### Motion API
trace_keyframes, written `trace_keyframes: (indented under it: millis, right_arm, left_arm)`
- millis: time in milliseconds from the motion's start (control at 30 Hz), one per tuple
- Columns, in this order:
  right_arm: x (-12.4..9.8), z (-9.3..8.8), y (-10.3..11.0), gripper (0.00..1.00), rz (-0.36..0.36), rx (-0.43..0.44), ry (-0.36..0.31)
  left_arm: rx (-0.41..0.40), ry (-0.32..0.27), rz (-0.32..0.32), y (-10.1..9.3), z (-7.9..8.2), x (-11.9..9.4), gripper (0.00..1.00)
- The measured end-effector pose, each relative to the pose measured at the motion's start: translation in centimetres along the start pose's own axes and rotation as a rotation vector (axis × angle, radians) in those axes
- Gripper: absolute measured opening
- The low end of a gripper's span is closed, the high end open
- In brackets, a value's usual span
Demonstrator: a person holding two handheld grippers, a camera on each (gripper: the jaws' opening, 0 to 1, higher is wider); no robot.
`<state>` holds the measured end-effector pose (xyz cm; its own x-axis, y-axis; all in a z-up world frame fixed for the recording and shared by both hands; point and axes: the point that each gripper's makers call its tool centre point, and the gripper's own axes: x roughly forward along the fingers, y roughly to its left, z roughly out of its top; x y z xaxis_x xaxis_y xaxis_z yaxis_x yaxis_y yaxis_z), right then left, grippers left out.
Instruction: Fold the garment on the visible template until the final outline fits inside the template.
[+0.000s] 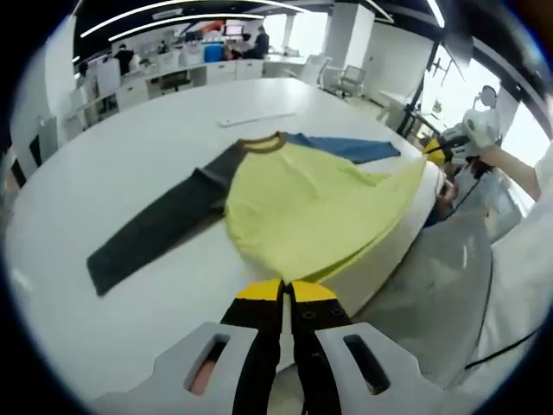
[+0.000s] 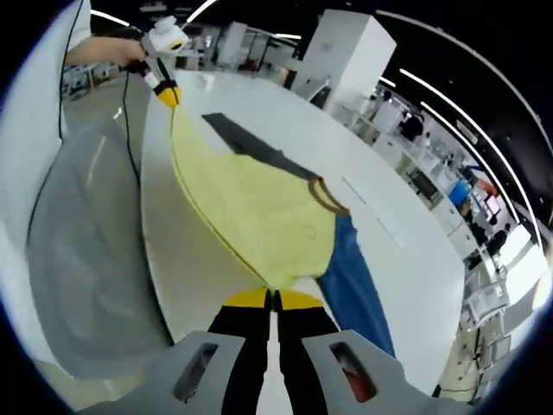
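Spreading across a smooth white oval table (image 1: 130,173): a soft, limp shirt (image 1: 302,207) with yellow body, one dark grey sleeve (image 1: 155,229) and one blue sleeve (image 2: 354,285). Lying just ahead of both grippers, hem along the near edge, long axis running sleeve to sleeve. Pinching a hem corner each (jaws closed on cloth): left gripper (image 1: 285,290), right gripper (image 2: 272,298).

Premises: open-plan office or lab hall. Evidence: large white round table (image 1: 104,173), rows of white desks (image 1: 173,73) with office chairs (image 1: 350,79) behind it, people (image 1: 125,57) standing at workstations, a wide white pillar (image 2: 350,52), long ceiling strip lights (image 1: 173,15), bright windows along one side.
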<state>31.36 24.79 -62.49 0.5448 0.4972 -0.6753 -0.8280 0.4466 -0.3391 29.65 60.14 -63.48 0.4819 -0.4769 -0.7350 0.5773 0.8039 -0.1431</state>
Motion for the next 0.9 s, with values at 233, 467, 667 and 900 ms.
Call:
trace_keyframes:
  millis: [233, 467, 667, 900]
  right_arm:
    - [-0.2, -0.1, 1.6, 0.03, 0.017, -0.01, 0.013]
    - [-0.1, -0.6, 4.0, 0.03, 0.051, -0.031, 0.048]
    - [0.2, -2.1, 5.3, 0.03, 0.081, -0.032, 0.072]
    - [0.6, -3.2, 7.0, 0.03, 0.107, -0.034, 0.098]
  left_arm:
    - [-0.011, 0.025, -0.003, -0.6, -2.0, -0.2, 0.0]
    - [-0.018, 0.049, -0.006, -1.0, -3.8, -0.2, 0.0]
    - [-0.02, 0.08, -0.009, -1.2, -5.3, 0.1, 0.0]
    - [-0.005, 0.135, -0.018, -1.6, -7.1, 0.8, 0.0]
